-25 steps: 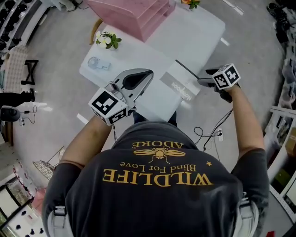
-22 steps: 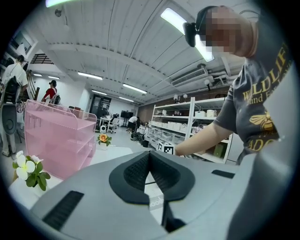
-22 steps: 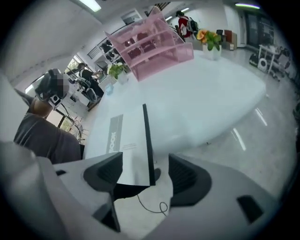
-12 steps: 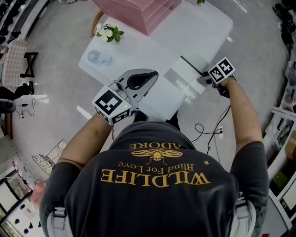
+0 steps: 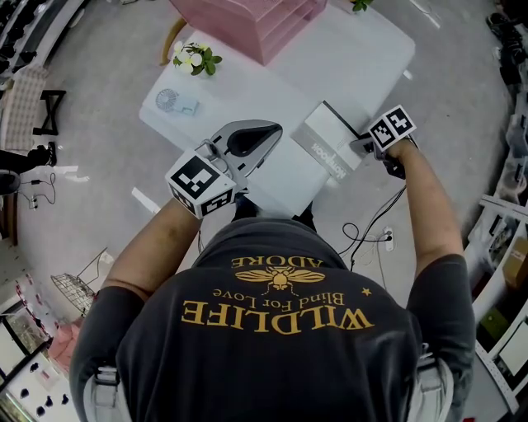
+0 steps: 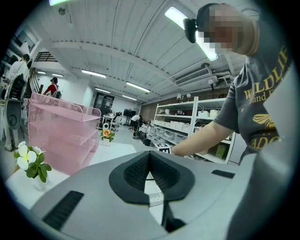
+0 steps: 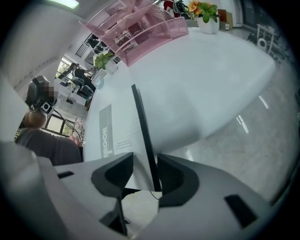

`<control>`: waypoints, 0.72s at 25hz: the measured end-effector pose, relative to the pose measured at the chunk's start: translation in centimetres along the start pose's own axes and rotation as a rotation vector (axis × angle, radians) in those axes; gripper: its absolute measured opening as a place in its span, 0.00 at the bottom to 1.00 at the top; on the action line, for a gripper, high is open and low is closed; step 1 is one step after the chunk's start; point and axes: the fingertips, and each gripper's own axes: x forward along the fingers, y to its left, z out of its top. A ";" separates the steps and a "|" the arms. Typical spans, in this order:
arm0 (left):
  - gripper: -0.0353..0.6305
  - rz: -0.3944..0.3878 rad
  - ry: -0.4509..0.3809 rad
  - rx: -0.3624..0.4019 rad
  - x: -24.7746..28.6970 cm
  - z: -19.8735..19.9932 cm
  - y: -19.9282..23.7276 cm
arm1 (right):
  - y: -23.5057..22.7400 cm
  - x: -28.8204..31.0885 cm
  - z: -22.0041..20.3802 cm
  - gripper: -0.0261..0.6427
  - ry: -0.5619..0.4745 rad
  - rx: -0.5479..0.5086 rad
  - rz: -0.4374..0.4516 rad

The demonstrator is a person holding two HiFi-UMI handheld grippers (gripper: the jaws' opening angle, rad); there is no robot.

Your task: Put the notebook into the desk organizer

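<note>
Two grippers, one job: right of centre in the head view, the right gripper point(image 5: 360, 145) is closing its jaws over an edge of the notebook point(image 5: 326, 152), which overhangs the white table point(image 5: 272, 91), probably so a jaw fits beneath. No firm clamp shows yet. The left gripper point(image 5: 247, 142), pinched closed and empty, hovers mid-frame. At top, the pink desk organizer point(image 5: 247, 25) looks empty, well apart from the notebook.

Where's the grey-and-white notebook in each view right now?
Head view: grey-and-white notebook, right of centre.
Left gripper view: a sliver, low centre.
Right gripper view: centre, between the right gripper's closing jaws.
Shared landmark: pink mesh desk organizer.
</note>
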 end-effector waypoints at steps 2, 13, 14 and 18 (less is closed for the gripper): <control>0.05 0.002 -0.003 -0.002 0.1 0.1 0.3 | 0.1 -0.2 -0.1 0.25 0.002 -0.007 -0.006; 0.06 0.019 -0.037 0.004 -0.1 1.4 1.5 | 4.1 -4.7 0.6 0.05 -0.148 -0.036 0.147; 0.06 0.024 -0.044 0.003 -0.2 1.7 1.8 | 4.7 -5.7 1.1 0.05 -0.182 -0.048 0.159; 0.05 0.055 -0.090 0.001 -0.9 3.9 3.0 | 7.1 -10.3 3.8 0.05 -0.317 -0.102 0.184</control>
